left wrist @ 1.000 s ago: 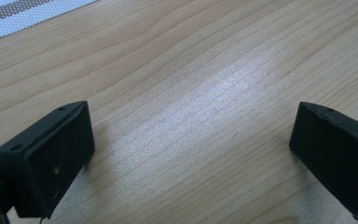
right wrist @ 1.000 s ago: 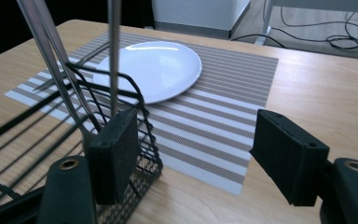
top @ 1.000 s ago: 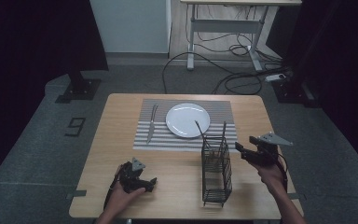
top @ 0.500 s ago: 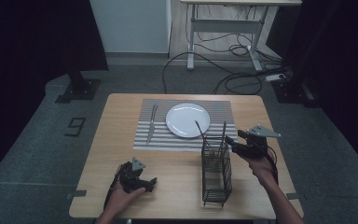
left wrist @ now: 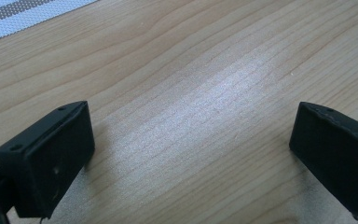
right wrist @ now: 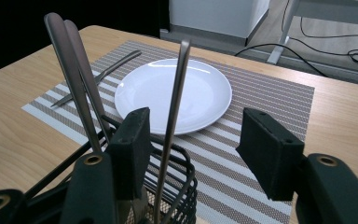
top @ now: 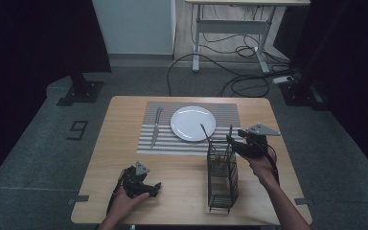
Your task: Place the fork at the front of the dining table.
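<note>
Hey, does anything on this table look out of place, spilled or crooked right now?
Nothing stands out. The plate sits squarely on the striped placemat, the fork lies straight to one side of it, and the wire cutlery caddy stands upright with its utensils inside. No spills show.

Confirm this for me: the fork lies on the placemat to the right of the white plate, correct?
Not quite. The fork lies on the placemat to the left of the white plate, not the right, as the high view shows.
</note>
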### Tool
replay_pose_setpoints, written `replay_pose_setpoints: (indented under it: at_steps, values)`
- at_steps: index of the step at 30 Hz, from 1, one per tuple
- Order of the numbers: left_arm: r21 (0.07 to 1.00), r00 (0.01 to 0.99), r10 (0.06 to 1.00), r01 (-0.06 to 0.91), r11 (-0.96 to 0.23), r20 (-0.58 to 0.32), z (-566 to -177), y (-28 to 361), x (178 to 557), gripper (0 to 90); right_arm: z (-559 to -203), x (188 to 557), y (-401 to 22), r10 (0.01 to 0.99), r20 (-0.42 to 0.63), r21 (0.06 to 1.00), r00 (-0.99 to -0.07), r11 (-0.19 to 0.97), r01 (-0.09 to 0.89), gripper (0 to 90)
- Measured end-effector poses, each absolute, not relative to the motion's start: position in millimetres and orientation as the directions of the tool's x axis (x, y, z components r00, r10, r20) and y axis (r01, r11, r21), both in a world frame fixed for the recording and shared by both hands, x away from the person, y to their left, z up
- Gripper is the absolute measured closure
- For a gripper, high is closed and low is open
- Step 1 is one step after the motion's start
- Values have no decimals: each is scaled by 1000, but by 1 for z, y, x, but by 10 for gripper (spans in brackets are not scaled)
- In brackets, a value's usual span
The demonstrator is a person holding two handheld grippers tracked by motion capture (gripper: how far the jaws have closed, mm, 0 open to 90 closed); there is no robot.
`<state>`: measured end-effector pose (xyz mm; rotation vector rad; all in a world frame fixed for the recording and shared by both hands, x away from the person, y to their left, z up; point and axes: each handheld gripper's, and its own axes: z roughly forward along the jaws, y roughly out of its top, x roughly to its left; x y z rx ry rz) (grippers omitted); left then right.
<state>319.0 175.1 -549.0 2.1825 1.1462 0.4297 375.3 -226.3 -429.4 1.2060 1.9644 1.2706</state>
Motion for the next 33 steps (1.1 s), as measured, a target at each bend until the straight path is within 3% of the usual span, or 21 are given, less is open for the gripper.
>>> replay_pose_setpoints:
  at_steps: [17,27,33]
  values:
    - [662,569,823,617,-425,-3,-549,175,319,0,-434,386,-211,870,48,893,-490,182,412,613]
    - [663,569,823,617,-424,-3,-549,175,319,0,-430,376,-210,870,38,893,-491,191,408,811]
    - [662,569,822,617,-425,-3,-549,175,319,0,-427,368,-213,853,72,895,-516,172,411,840]
